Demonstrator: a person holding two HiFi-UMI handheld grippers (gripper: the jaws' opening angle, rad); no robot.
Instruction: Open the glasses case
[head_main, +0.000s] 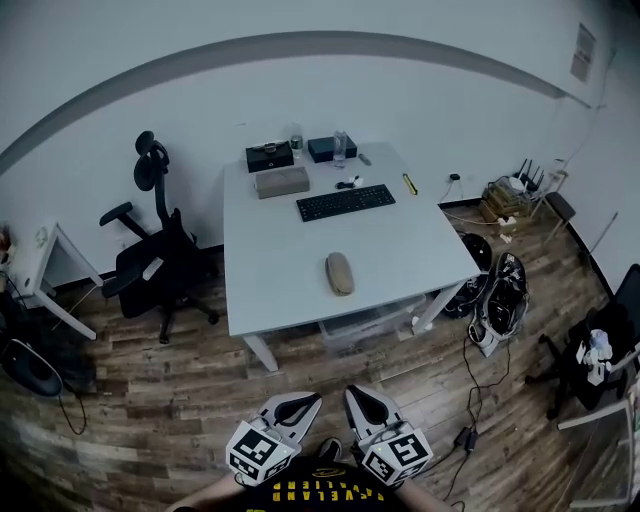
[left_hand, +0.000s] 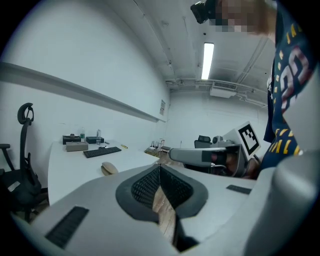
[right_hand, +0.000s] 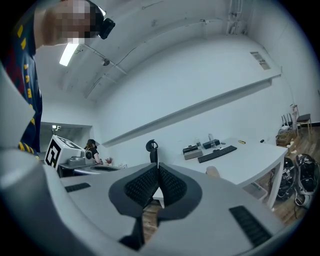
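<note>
The glasses case (head_main: 339, 273) is a tan oval pod that lies closed near the front of the white table (head_main: 270, 270). It also shows small in the left gripper view (left_hand: 108, 168) and peeks over the jaw in the right gripper view (right_hand: 213, 171). Both grippers hang close to my body over the wooden floor, well short of the table. My left gripper (head_main: 306, 401) is shut with nothing between its jaws (left_hand: 160, 167). My right gripper (head_main: 358, 396) is shut and empty too (right_hand: 158, 167). They sit side by side, both pointing toward the table.
On the table's far half are a black keyboard (head_main: 345, 202), a tan box (head_main: 281, 182), two black boxes and small bottles. A black office chair (head_main: 150, 255) stands left of the table. A bin sits under it; shoes and cables (head_main: 495, 300) lie to the right.
</note>
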